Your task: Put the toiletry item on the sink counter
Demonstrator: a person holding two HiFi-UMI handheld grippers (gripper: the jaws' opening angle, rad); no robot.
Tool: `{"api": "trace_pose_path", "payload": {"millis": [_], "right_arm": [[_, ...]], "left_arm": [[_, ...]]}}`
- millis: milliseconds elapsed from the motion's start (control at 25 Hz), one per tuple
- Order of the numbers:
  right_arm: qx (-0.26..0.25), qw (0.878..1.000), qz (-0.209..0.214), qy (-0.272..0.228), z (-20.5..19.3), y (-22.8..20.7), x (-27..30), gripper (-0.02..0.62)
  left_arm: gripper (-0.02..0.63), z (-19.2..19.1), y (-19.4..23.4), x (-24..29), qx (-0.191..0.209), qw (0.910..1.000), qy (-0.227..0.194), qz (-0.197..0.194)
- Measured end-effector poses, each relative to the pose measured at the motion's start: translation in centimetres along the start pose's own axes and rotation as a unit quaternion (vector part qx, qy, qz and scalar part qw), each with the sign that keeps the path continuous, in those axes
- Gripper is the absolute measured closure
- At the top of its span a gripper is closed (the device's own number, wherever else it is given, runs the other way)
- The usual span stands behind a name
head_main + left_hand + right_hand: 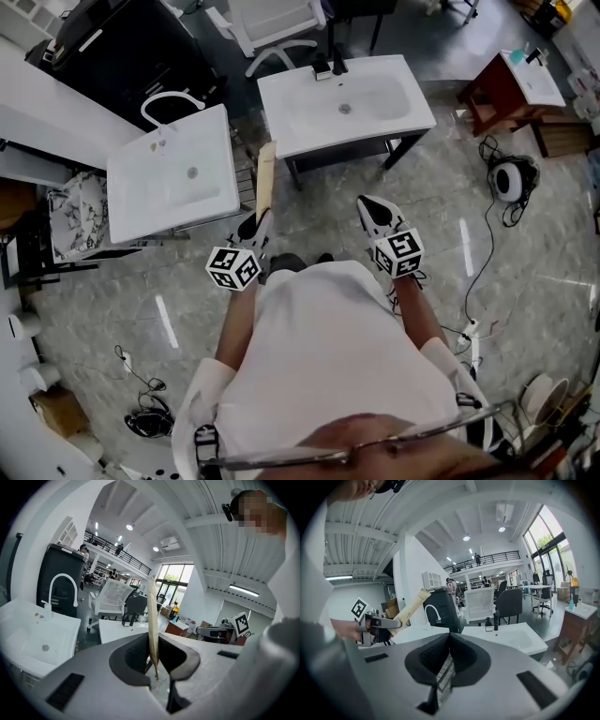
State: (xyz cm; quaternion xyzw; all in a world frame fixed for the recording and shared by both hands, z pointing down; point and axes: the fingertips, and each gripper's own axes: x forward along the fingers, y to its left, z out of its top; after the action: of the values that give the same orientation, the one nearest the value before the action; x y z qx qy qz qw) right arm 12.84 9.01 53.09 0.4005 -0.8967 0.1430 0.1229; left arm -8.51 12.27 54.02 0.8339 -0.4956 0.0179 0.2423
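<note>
Left tool (259,223) clamped on lower end of long flat tan toiletry box (266,176); box upright in air over floor, in gap between near sink counter (220,141) and far sink counter (412,108), touching neither; right tool (371,208) closed, empty, level with left.
</note>
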Motion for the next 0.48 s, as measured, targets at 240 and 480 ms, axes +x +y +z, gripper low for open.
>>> {"api": "trace_pose_path", "payload": {"millis": [240, 480], "right_arm": [[0.002, 1.000, 0.005, 0.000, 0.0, -1.3, 0.2, 0.589], [0.001, 1.000, 0.013, 0.008, 0.2, -1.9, 1.5, 0.589]], "left_arm": [[0.563, -0.5, -0.1, 0.9, -0.010, 0.9999, -0.001, 0.011], [0.563, -0.3, 0.9, 1.9, -0.015, 0.9997, 0.002, 0.019]]}}
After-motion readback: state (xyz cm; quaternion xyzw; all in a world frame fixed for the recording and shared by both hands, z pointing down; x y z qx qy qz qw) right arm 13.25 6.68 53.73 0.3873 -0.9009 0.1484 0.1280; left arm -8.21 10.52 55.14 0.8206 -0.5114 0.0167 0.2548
